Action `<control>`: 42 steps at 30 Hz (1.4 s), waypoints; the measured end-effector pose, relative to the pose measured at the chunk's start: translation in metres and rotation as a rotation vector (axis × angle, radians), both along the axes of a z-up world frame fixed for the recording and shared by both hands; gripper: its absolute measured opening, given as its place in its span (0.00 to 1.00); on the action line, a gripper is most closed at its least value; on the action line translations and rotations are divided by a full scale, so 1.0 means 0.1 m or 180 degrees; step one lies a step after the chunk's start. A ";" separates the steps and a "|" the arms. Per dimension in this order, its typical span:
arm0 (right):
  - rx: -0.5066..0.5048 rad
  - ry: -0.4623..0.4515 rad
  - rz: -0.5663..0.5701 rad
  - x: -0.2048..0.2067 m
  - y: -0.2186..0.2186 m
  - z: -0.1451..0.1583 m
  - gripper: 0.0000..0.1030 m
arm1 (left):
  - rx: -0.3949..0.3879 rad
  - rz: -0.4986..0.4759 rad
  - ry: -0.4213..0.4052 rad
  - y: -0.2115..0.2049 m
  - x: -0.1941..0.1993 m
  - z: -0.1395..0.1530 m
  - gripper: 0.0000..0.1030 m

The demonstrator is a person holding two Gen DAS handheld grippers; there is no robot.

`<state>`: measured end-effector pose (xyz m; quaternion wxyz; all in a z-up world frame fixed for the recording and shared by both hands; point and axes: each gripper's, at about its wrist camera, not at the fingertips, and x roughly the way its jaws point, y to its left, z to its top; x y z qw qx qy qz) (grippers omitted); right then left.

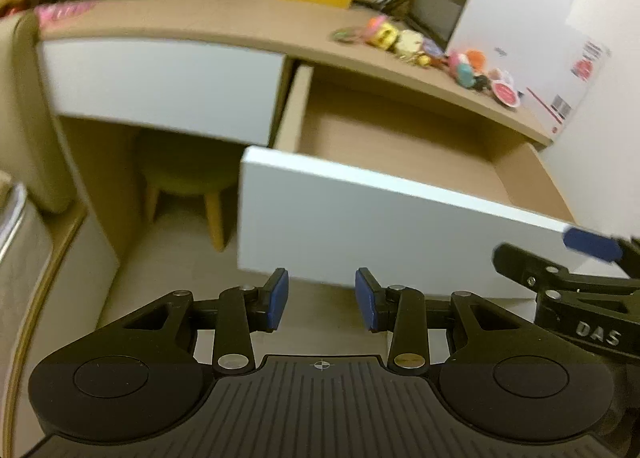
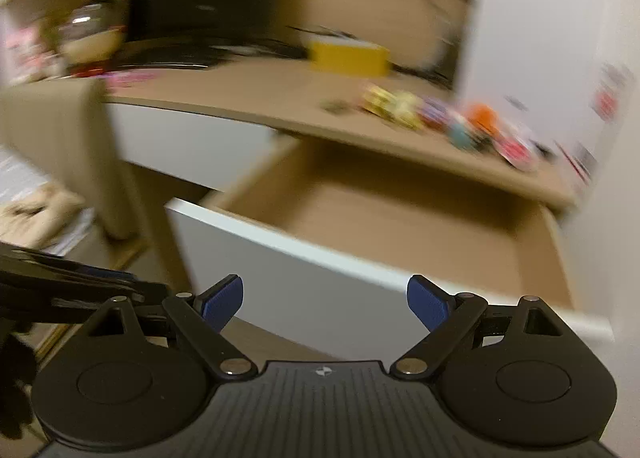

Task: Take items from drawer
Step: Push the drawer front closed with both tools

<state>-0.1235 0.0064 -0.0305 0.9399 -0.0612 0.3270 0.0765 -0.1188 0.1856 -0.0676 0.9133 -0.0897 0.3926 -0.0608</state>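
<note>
The drawer [image 1: 400, 194] stands pulled out and looks bare inside, its small toys [image 1: 424, 50] lined up on the desktop [image 1: 200, 14], so the empty, part-open left gripper [image 1: 322, 298] and wide-open right gripper [image 2: 325, 300] should check its hidden front corner before shutting it squarely.

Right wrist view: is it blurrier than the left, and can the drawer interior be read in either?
Right wrist view: heavy motion smear, small items on the desk unreadable. Left wrist view: milder blur, fisheye bowing of the desk edge; the drawer floor shows bare in both.
</note>
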 end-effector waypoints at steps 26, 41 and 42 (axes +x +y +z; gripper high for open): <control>0.0347 -0.1583 -0.1082 0.21 -0.90 -1.36 0.91 | 0.0392 -0.0012 -0.1887 -0.79 0.51 -0.91 0.69; 0.0464 -0.1221 -0.1177 1.42 -1.08 -1.17 0.97 | 0.0544 0.0003 -0.1531 -0.94 1.70 -0.77 0.73; 0.0494 -0.1205 -0.1190 1.50 -1.10 -1.17 0.98 | 0.0555 0.0017 -0.1531 -0.95 1.75 -0.78 0.73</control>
